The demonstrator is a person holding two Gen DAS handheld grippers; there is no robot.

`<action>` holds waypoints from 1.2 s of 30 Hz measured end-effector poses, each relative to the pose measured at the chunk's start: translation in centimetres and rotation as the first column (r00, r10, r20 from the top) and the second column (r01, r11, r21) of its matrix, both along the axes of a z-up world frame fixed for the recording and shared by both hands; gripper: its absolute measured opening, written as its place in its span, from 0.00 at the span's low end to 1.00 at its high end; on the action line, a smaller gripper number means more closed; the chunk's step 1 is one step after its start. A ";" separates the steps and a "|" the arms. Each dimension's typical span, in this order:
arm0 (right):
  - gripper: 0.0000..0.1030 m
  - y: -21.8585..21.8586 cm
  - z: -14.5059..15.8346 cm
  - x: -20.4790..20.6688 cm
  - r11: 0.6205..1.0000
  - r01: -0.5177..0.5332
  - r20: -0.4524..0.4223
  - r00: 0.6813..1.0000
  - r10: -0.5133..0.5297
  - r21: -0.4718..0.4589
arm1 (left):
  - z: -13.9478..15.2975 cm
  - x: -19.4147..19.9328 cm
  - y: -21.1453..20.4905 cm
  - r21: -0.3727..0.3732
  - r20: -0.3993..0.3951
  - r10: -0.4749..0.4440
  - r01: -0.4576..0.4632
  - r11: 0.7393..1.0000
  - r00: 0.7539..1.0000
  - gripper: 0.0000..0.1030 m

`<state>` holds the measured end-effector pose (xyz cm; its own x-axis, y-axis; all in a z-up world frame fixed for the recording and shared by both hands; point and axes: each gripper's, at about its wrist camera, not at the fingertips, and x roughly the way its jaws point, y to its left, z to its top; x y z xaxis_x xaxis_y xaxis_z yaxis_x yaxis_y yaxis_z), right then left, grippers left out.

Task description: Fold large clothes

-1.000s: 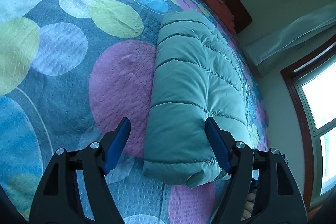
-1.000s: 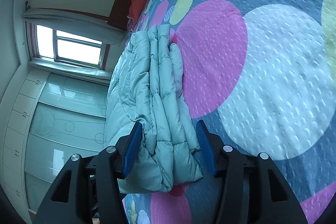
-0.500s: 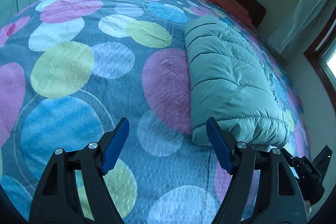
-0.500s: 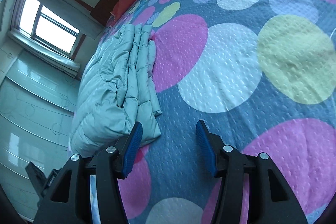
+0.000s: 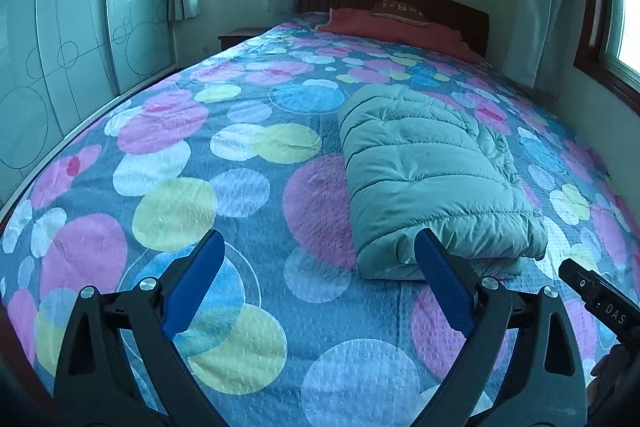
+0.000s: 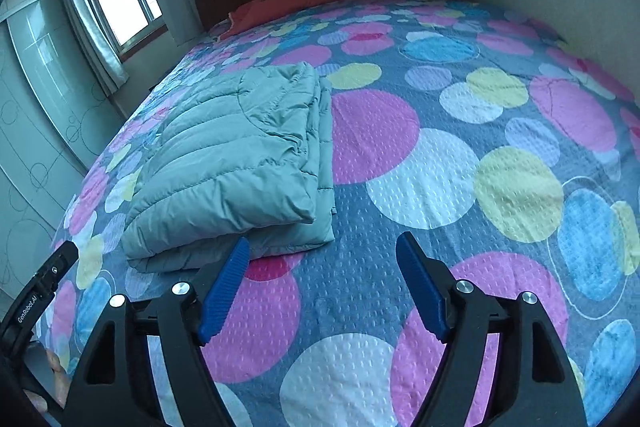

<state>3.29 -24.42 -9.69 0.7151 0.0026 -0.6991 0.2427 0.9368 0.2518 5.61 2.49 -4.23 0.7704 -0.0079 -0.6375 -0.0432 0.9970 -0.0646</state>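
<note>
I hold the left tool (image 5: pixel 316 283) and right tool (image 6: pixel 322 287) above the bed (image 5: pixel 240 211), both jaws opening with nothing between them. The green padded jacket (image 5: pixel 432 187) lies folded into a compact bundle on the spotted bedspread, just ahead of both tools; the folding looks complete. Beyond: a red pillow (image 5: pixel 400 27), headboard, curtained windows, and glass wardrobe doors (image 5: pixel 80 39).

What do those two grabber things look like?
The left gripper and the right gripper look alike: black plastic arms shaped like open triangles, silver round bolts, and ribbed blue pads on the fingers. Small white lettering marks their black sides.
</note>
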 end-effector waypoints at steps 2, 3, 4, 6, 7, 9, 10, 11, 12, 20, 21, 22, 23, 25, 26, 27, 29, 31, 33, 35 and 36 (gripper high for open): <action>0.73 0.8 0.7 -0.2 0.999 -0.006 0.009 1.000 0.007 -0.034 | 0.6 -0.6 -0.3 0.012 0.012 -0.004 0.004 1.000 1.000 0.93; 0.73 1.2 1.0 -0.4 0.999 -0.012 0.015 1.000 0.012 -0.048 | 0.9 -0.7 -0.5 0.020 0.013 -0.005 0.005 1.000 1.000 0.93; 0.73 1.5 1.3 -0.5 0.998 -0.016 0.021 1.000 0.017 -0.057 | 1.1 -0.9 -0.6 0.031 0.012 -0.003 0.003 1.000 1.000 0.93; 0.73 2.1 2.0 -0.9 0.997 -0.023 0.033 0.999 0.025 -0.072 | 1.5 -1.4 -0.8 0.050 0.016 0.001 -0.002 0.999 1.000 0.94; 0.73 2.4 2.3 -1.0 0.997 -0.025 0.040 0.999 0.028 -0.080 | 1.7 -1.6 -0.9 0.056 0.022 -0.001 0.000 0.998 1.000 0.94; 0.73 3.0 3.0 -1.3 0.995 -0.029 0.052 0.998 0.035 -0.098 | 2.1 -2.1 -1.0 0.059 0.031 -0.006 0.004 0.998 0.999 0.94; 0.73 3.2 3.2 -1.4 0.994 -0.032 0.055 0.998 0.038 -0.107 | 2.3 -2.2 -1.1 0.058 0.035 -0.008 0.006 0.998 0.999 0.94; 0.73 3.4 3.4 -1.6 0.993 -0.036 0.059 0.997 0.042 -0.114 | 2.5 -2.5 -1.2 0.057 0.038 -0.011 0.008 0.998 0.999 0.94; 0.73 3.6 3.6 -1.7 0.992 -0.039 0.064 0.997 0.046 -0.116 | 2.7 -2.6 -1.2 0.057 0.041 -0.012 0.009 0.998 0.999 0.94; 0.73 4.9 5.3 -3.0 0.988 -0.042 0.102 0.993 0.057 -0.149 | 3.6 -3.5 -1.3 0.052 0.053 -0.016 0.013 0.999 0.998 0.94; 0.73 5.0 5.4 -3.1 0.988 -0.043 0.105 0.993 0.060 -0.151 | 3.7 -3.6 -1.3 0.052 0.054 -0.017 0.014 0.999 0.998 0.94; 0.73 5.1 5.5 -3.2 0.987 -0.044 0.107 0.992 0.061 -0.154 | 3.8 -3.7 -1.4 0.054 0.056 -0.018 0.015 0.998 0.998 0.94; 0.73 5.2 5.6 -3.3 0.987 -0.045 0.109 0.992 0.063 -0.157 | 3.8 -3.9 -1.4 0.056 0.060 -0.018 0.015 0.998 0.998 0.94; 0.73 5.4 5.7 -3.5 0.986 -0.048 0.111 0.992 0.066 -0.158 | 3.9 -4.0 -1.5 0.058 0.062 -0.020 0.017 0.998 0.998 0.94; 0.73 5.4 5.7 -3.5 0.986 -0.049 0.111 0.992 0.067 -0.156 | 3.9 -4.0 -1.5 0.058 0.062 -0.021 0.017 0.998 0.998 0.94; 0.73 5.4 5.7 -3.6 0.986 -0.050 0.111 0.991 0.068 -0.156 | 3.9 -4.0 -1.5 0.057 0.061 -0.020 0.017 0.998 0.998 0.94; 0.73 5.5 5.7 -3.6 0.986 -0.051 0.112 0.991 0.069 -0.157 | 3.9 -4.1 -1.5 0.055 0.059 -0.020 0.016 0.998 0.998 0.94; 0.73 5.5 5.7 -3.6 0.987 -0.053 0.111 0.991 0.070 -0.154 | 3.9 -4.2 -1.6 0.056 0.056 -0.020 0.016 0.998 0.998 0.94; 0.73 5.6 5.7 -3.6 0.986 -0.053 0.111 0.991 0.071 -0.156 | 3.9 -4.2 -1.6 0.055 0.057 -0.019 0.015 0.998 0.998 0.94; 0.73 5.6 5.7 -3.7 0.987 -0.052 0.111 0.991 0.070 -0.154 | 3.9 -4.2 -1.6 0.057 0.057 -0.018 0.015 0.998 0.998 0.94; 0.74 5.7 5.7 -3.7 0.987 -0.053 0.111 0.991 0.070 -0.154 | 3.8 -4.2 -1.6 0.058 0.056 -0.018 0.015 0.998 0.998 0.94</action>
<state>-0.40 -18.75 -4.00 0.7928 -0.0500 -0.6074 0.1610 0.9784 0.1296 1.42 0.89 -0.40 0.8053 0.0146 -0.5926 -0.0245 0.9997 -0.0087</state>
